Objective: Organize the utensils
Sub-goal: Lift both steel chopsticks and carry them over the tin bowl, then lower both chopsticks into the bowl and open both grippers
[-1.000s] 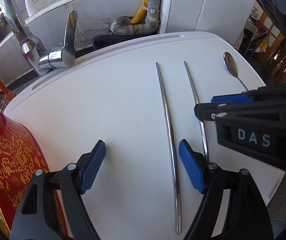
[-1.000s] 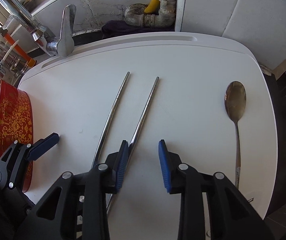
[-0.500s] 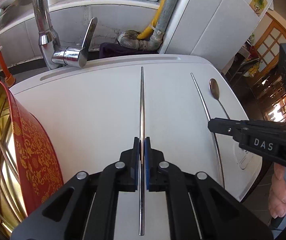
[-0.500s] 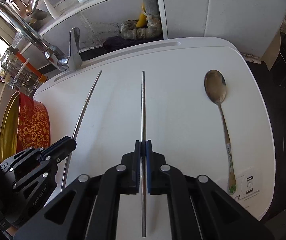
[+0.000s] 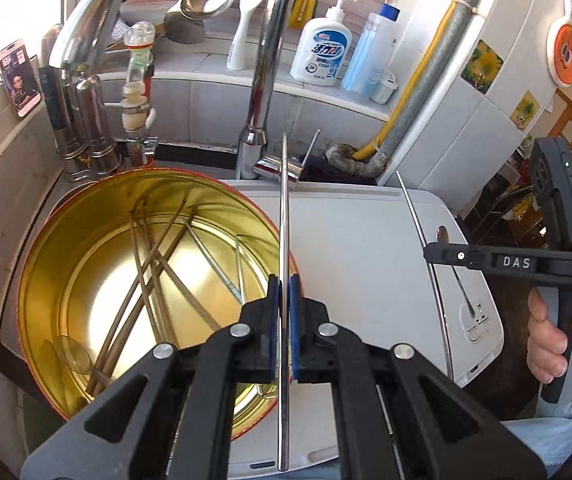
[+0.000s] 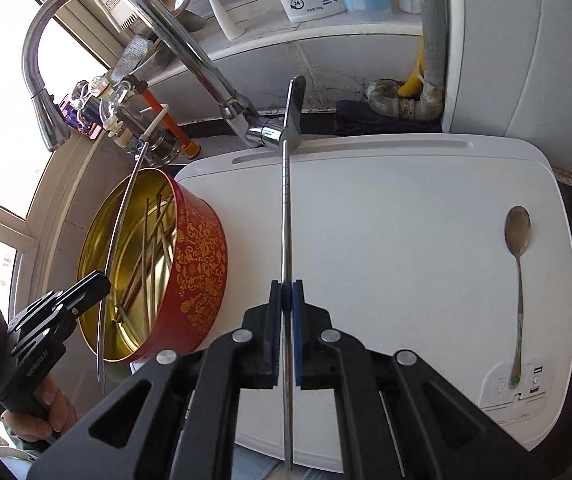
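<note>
My left gripper [image 5: 284, 296] is shut on a metal chopstick [image 5: 284, 216] and holds it in the air by the right rim of the red and gold tin [image 5: 38, 280]. The tin holds several chopsticks and a spoon. My right gripper [image 6: 286, 300] is shut on the other metal chopstick [image 6: 285, 208] and holds it above the white board [image 6: 405, 220]. A metal spoon [image 6: 517, 240] lies on the board at the right. In the right wrist view the left gripper [image 6: 98, 284] and its chopstick [image 6: 120, 216] are over the tin [image 6: 202, 256].
A chrome faucet [image 6: 158, 20] arches behind the tin and board. Soap bottles [image 5: 321, 52] stand on the ledge behind. Pipes [image 6: 429, 40] run down at the back right. The board's right edge drops off beside the spoon.
Both grippers have lifted their chopsticks off the board. The left one has moved left and up, to the tin's rim. The right one has risen above the board.
</note>
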The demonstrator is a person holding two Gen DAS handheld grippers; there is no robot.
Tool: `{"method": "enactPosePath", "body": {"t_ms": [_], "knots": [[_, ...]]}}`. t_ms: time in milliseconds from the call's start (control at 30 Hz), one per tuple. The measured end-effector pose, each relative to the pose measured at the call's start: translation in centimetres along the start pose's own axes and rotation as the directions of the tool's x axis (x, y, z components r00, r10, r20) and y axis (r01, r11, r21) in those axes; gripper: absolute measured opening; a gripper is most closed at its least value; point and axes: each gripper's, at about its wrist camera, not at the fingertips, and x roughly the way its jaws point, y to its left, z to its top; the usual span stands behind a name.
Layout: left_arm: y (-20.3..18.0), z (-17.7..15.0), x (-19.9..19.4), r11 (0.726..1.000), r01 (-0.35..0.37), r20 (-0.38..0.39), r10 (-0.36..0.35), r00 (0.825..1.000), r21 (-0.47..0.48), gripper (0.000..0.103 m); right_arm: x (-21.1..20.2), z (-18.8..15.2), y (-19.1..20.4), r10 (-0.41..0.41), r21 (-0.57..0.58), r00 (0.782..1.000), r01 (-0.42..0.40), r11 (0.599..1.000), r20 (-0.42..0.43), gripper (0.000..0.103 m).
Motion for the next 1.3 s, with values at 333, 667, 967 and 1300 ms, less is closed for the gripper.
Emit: {"method": "enactPosePath", "body": {"t_ms": [333, 667, 967, 1300], "knots": [[8.6, -1.2, -4.1, 0.985, -0.08, 0.067, 0.091, 0.994, -0.154, 0.005, 5.1, 2.5, 12.3, 0.111, -0.201, 0.991, -0.124, 0.972, -0.074, 0.006], [10.7, -2.0, -2.3, 0.984, -0.046, 0.026, 0.051, 0.998, -0.172, 0.005, 9.1, 3.9, 14.5, 0.095, -0.177, 0.99, -0.113, 0.978, -0.105, 0.006], [11.6, -2.0, 1.1, 0.985, -0.016, -0.035, 0.01, 0.999, -0.169, 0.005, 12.2, 4.9, 14.3, 0.127, -0.121, 0.977, -0.149, 0.981, -0.174, 0.006], [12.3, -2.1, 2.6, 0.985, -0.024, -0.065, 0.013, 0.998, -0.172, 0.005, 14.5, 5.0, 14.0, 0.089, -0.118, 0.969, -0.119, 0.986, -0.229, 0.006]]}}
